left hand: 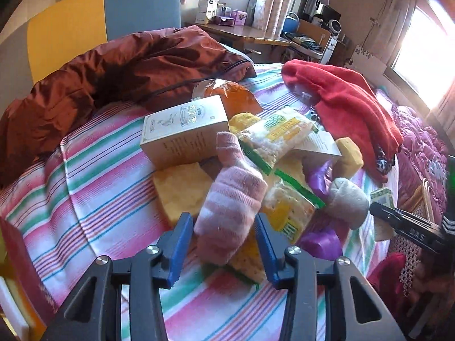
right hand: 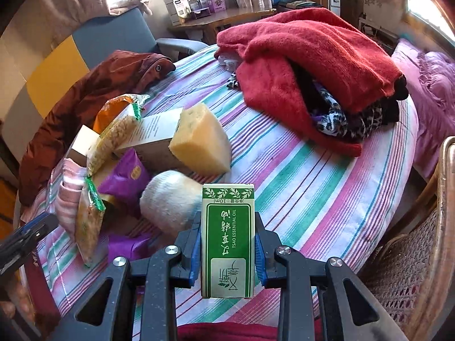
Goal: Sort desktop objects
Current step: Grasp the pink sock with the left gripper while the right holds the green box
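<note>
The striped tablecloth [right hand: 312,176] is filling most of both views, carrying a pile of mixed things. In the right wrist view a red blanket [right hand: 307,65] is lying bunched at upper right, well apart from the pile, while a brown jacket [left hand: 113,79] is sprawling across the upper left of the left wrist view. A beige carton [left hand: 184,133] is resting at the pile's centre, with yellow sponges [right hand: 202,142] and snack packets [left hand: 273,136] leaning against one another around it.

The left gripper [left hand: 224,241] is standing wide, its blue fingers [left hand: 179,244] straddling a rolled pink striped sock [left hand: 230,199] without pinching it; this looks like the line-up for a grasp. A rolled white sock [right hand: 167,201] is lying just beside the pile's right edge.

The right gripper [right hand: 227,247] is clamping a small green essential-oil box [right hand: 227,241] upright at lower centre, lifted clear of the cloth, probably to carry it toward its own group.
</note>
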`<state>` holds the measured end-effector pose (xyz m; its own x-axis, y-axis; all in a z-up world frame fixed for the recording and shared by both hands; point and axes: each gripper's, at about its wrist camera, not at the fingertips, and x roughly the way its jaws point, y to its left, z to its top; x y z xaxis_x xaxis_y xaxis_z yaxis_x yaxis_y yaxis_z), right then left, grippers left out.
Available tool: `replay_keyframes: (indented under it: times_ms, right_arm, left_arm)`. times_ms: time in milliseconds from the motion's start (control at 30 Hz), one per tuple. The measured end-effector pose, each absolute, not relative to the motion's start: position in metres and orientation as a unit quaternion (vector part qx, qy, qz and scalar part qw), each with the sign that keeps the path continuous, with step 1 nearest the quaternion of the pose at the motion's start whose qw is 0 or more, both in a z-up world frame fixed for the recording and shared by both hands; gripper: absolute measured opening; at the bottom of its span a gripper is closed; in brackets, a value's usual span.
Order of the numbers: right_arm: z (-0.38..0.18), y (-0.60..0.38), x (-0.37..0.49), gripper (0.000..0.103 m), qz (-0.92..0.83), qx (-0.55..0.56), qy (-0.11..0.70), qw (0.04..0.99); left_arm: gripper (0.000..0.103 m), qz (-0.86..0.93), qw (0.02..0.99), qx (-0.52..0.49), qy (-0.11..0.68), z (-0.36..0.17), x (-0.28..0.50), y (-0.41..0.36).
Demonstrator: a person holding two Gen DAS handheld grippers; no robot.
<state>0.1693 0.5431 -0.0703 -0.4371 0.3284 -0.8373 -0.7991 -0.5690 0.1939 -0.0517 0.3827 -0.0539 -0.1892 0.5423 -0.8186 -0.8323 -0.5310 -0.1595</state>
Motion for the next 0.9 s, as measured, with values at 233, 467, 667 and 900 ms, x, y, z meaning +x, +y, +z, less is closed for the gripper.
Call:
replay_keyframes:
  times_ms: [233, 467, 667, 900]
  right_arm:
    - [-0.068, 0.542, 0.167, 0.031, 0.798, -0.390, 0.289, 0.356]
    - [-0.067, 0.540, 0.163, 0.031, 0.805, -0.390, 0.282, 0.348]
    - [-0.061, 0.535, 0.161, 0.031, 0.815, -0.383, 0.268, 0.342]
    - [-0.048, 0.524, 0.158, 0.031, 0.843, -0.356, 0.243, 0.321]
  left_arm:
    - [0.044, 0.739, 0.477, -0.443, 0.176, -0.063, -0.056, 0.398]
    - [0.044, 0.727, 0.488, -0.450, 0.175, -0.073, -0.056, 0.410]
    - [0.037, 0.735, 0.480, -0.458, 0.140, -0.072, -0.058, 0.398]
    - [0.036, 0.749, 0.475, -0.453, 0.084, -0.053, -0.051, 0.366]
